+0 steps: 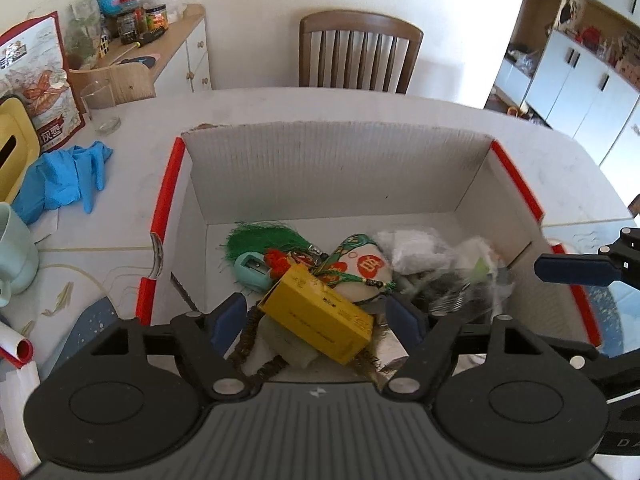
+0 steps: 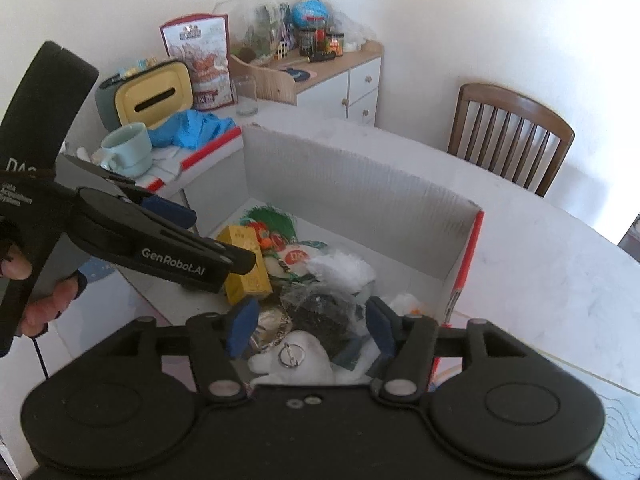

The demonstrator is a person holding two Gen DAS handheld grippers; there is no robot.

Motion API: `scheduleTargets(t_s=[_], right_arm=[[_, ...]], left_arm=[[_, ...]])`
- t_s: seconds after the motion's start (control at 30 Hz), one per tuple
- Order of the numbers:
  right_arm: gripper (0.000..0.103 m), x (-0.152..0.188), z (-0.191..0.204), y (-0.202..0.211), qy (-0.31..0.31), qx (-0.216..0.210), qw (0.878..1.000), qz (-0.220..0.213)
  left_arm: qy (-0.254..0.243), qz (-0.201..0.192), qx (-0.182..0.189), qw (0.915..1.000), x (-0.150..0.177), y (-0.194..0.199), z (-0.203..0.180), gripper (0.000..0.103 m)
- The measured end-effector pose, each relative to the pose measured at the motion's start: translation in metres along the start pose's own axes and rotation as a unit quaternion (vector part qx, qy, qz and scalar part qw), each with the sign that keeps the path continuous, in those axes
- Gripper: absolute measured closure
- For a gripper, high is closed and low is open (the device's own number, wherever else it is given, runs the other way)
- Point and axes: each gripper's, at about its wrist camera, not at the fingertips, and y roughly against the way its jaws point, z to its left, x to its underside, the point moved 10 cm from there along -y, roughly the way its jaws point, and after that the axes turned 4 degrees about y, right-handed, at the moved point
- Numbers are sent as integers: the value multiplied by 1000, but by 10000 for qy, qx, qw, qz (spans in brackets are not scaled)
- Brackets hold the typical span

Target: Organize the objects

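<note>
Looking down from the left wrist, the left gripper [image 1: 316,316] hangs spread over the near end of the cardboard box [image 1: 336,160], its pads straddling a yellow carton [image 1: 320,320] without pressing it. That carton looks light and stiff, lying slantwise on the pile; its long flat sides would probably take a pinch best. Behind it lie a green tassel [image 1: 260,240], a teal pencil sharpener [image 1: 252,272] and an embroidered pouch [image 1: 360,268], all soft or small. From the right wrist, the right gripper [image 2: 312,328] also stands spread and empty above a clear bag of dark bits [image 2: 320,312], likely crinkly, slippery and limp, so best taken by a bunched fold. A white plush toy [image 2: 296,360] sits just beneath.
</note>
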Motion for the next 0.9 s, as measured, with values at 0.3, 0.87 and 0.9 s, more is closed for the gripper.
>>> scheduleTargets(t_s=[0.3, 0.87, 0.9], right_arm=[[41, -10, -2, 35, -116, -137, 9991, -372], [26, -2, -27, 110, -394, -460, 9924, -1072], [25, 0, -30, 114, -428, -498, 9916, -1111]], left_arm=[[117, -333, 55, 9994, -3, 40, -15, 23], [98, -1066, -102, 9942, 0, 114, -59, 6], [97, -1089, -90, 9940, 1, 116, -62, 4]])
